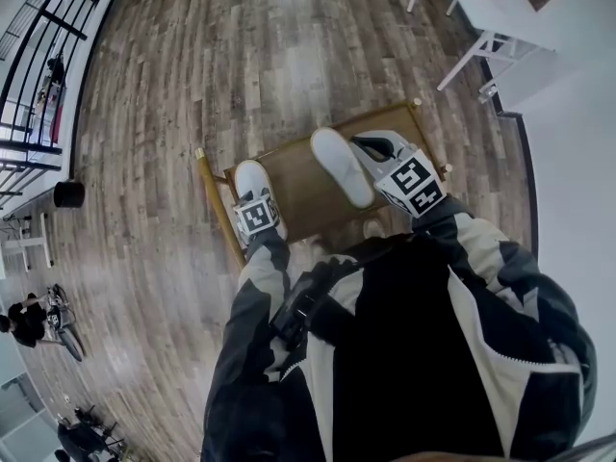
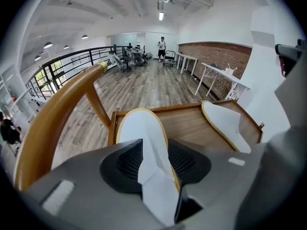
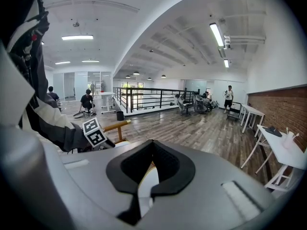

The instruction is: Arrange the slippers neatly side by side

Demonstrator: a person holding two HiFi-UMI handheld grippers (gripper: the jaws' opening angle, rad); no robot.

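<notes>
Count: two white slippers, two grippers, one wooden chair (image 1: 300,198).

Left side: left gripper (image 1: 254,203) is over the left part of the chair seat. Its jaws stand apart. The upper band of the left slipper (image 1: 250,175) runs between them, with dark pad showing clear on both sides, so the pads are not pressing. This slipper lies flat on the seat, sole down, toe pointing away from the person, close to the seat's left edge and the curved backrest rail.

Centre: bare wood of the seat separates the two slippers; they are apart and not parallel.

Right side: right slipper (image 1: 342,166) is over the right part of the seat, angled across it and tilted onto its edge, pale underside turned toward the left slipper. Contact with the seat cannot be determined. Right gripper (image 1: 373,148) holds it at the near end, jaws closed almost together on a thin white strip of the slipper.

Far right, beyond the chair: one white table (image 1: 500,8) on the plank floor.
</notes>
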